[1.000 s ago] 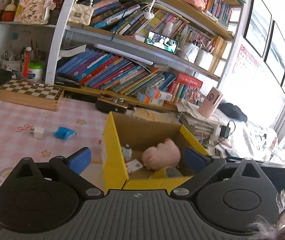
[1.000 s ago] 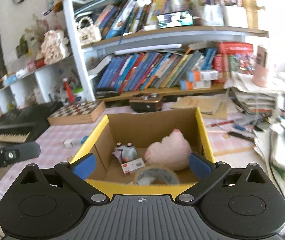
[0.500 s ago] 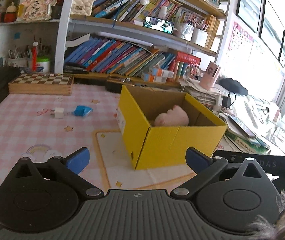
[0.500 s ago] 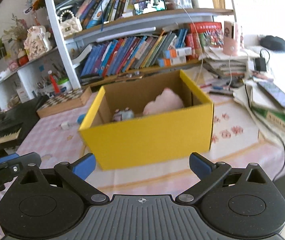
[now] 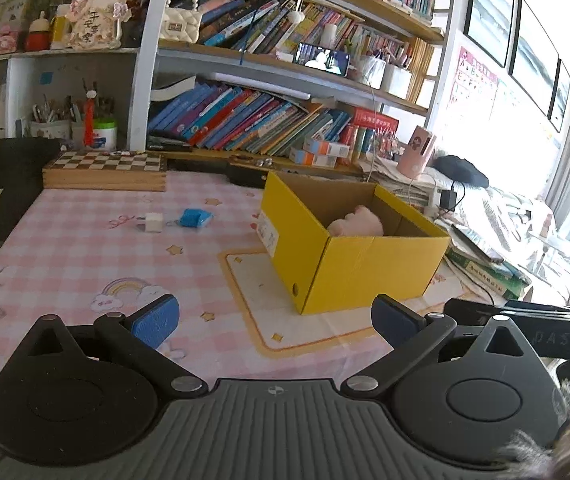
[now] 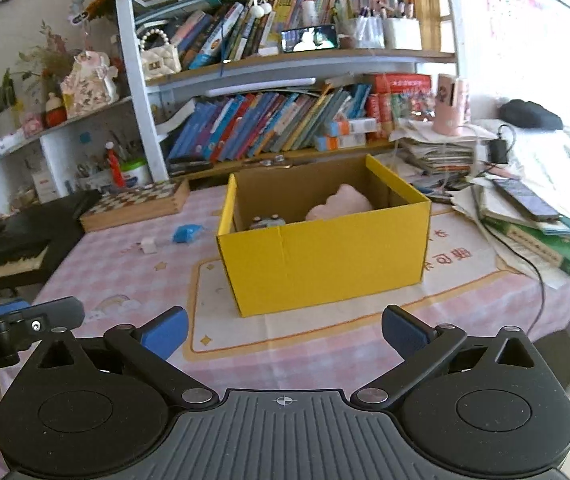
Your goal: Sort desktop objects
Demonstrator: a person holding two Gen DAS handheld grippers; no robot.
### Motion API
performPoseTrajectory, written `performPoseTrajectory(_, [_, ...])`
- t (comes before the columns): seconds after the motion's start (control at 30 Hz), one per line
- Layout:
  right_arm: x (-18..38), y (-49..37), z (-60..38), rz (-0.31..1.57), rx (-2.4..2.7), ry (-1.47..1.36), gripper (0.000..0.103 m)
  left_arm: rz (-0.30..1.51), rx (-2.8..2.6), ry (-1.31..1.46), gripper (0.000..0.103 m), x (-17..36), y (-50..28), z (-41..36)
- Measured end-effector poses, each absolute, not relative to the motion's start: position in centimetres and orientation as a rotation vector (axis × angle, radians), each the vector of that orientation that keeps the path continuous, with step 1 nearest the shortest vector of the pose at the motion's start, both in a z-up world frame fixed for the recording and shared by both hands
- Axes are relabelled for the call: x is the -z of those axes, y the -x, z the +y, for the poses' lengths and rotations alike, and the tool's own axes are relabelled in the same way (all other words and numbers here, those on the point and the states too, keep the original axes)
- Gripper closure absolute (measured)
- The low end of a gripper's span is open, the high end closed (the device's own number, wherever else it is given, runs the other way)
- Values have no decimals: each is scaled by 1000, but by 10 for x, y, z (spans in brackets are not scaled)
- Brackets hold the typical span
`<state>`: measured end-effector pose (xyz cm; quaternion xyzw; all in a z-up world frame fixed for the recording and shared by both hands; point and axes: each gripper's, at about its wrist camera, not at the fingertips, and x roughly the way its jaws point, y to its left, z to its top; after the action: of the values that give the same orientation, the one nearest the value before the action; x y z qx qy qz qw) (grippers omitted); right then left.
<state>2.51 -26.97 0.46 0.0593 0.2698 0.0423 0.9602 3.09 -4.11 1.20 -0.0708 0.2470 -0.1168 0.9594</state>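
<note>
A yellow cardboard box (image 5: 369, 268) (image 6: 325, 260) stands on the pink checked tablecloth (image 5: 85, 256). Inside it lie a pink plush toy (image 5: 359, 222) (image 6: 339, 206) and a small grey item (image 6: 267, 222). On the cloth to the box's left sit a white charger plug (image 5: 153, 223) (image 6: 149, 245) and a blue object (image 5: 195, 218) (image 6: 185, 233). My left gripper (image 5: 275, 320) is open and holds nothing, well short of the box. My right gripper (image 6: 285, 330) is open too, empty, in front of the box. The left gripper's tip shows at the right wrist view's left edge (image 6: 25, 320).
A wooden chessboard box (image 5: 105, 170) lies at the table's back left, with a keyboard (image 6: 5, 248) beyond the left edge. Bookshelves (image 5: 265, 128) run along the back. Stacked books and papers (image 6: 525, 220) with cables crowd the right side.
Both grippers have pulled back and up from over the box; the box now looks smaller and farther. Both stayed open and empty.
</note>
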Motion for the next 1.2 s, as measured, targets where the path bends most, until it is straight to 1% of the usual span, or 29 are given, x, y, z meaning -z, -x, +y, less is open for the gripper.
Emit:
performPoseTrajectory(0.17, [-3, -13, -256, 564, -115, -137, 0, 501, 256, 169, 0, -10, -22, -24])
performPoseTrajectory(0.53, [9, -1, -217, 663, -206, -105, 0, 537, 279, 126, 0, -5, -5, -4])
performPoseTrajectory(0.8, [14, 1, -198, 688, -246, -116, 0, 583, 274, 162, 0, 3, 0, 20])
performPoseTrajectory(1.2, [13, -3, -167, 689, -299, -95, 0, 569, 195, 147, 0, 2, 11, 50])
